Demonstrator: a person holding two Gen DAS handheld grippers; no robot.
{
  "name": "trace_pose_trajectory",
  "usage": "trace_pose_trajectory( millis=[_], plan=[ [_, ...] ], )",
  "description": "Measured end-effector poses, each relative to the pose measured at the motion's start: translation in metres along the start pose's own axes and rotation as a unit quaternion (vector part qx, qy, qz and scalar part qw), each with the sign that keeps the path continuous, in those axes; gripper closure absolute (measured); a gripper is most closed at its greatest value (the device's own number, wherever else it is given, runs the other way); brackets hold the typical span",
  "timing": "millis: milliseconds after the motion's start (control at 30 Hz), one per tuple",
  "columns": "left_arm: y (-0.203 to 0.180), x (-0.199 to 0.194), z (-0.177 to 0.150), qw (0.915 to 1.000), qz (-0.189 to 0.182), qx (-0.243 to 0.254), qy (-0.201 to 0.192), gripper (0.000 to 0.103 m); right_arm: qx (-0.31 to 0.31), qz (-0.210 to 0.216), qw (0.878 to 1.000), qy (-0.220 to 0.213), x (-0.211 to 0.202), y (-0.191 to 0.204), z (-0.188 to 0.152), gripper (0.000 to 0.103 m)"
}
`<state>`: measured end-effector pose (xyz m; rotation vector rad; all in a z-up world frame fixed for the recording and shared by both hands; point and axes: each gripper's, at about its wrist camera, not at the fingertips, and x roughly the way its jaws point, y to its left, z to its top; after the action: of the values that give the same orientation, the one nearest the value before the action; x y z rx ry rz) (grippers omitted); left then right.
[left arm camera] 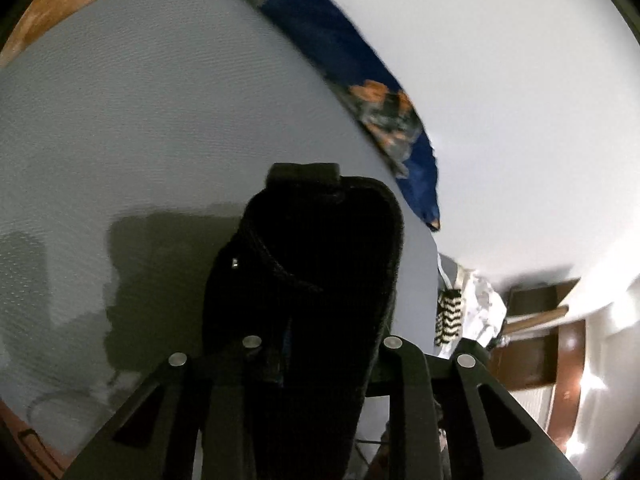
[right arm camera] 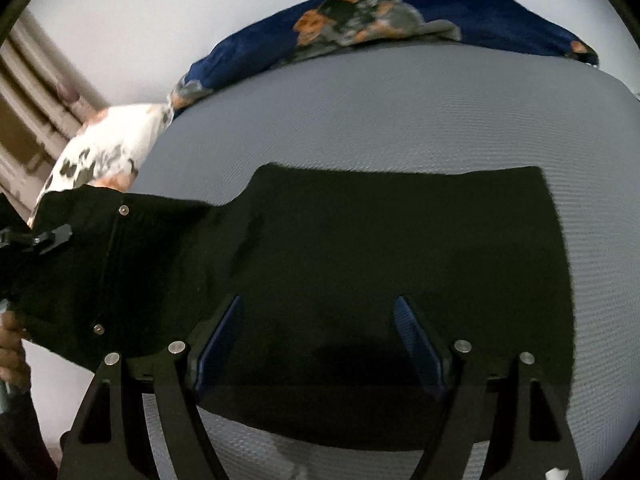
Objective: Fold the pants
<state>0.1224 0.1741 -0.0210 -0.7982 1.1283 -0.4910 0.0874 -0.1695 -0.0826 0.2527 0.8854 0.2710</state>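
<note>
left claw (left arm camera: pixel 316 344) pinching one black pants (right arm camera: pixel 360 260); right claw (right arm camera: pixel 320 344) spread; two pillows.

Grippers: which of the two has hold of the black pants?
The left gripper: black pants are bunched between its closed-in fingers and lifted. The right gripper has blue pads standing wide apart above the flat cloth, gripping nothing.

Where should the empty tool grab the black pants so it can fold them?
Probably the near edge of the black pants, just below the open right tool. That part lies flat on the grey bed, so slide one finger under the hem from the near side. The left tool already pinches the other end, lifted.
</note>
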Motion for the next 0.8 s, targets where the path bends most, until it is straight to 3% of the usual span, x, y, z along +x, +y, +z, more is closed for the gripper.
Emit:
trace_pose_trajectory(
  millis=[367, 567, 800],
  plan=[
    [-0.086, 0.079, -0.013, 0.9987, -0.016, 0.038, 0.032, 0.078, 0.020, -0.053, 0.998, -0.026, -0.034, -0.071, -0.002, 0.028],
    [-0.112, 0.124, -0.024, 0.9971, 0.000, 0.055, 0.051, 0.078, 0.050, -0.044, 0.997, -0.034, -0.044, -0.106, -0.006, 0.028],
    [-0.126, 0.173, -0.036, 0.9943, 0.047, 0.078, 0.055, 0.078, 0.075, -0.043, 0.995, -0.044, -0.050, -0.137, -0.006, 0.027]
  ],
)
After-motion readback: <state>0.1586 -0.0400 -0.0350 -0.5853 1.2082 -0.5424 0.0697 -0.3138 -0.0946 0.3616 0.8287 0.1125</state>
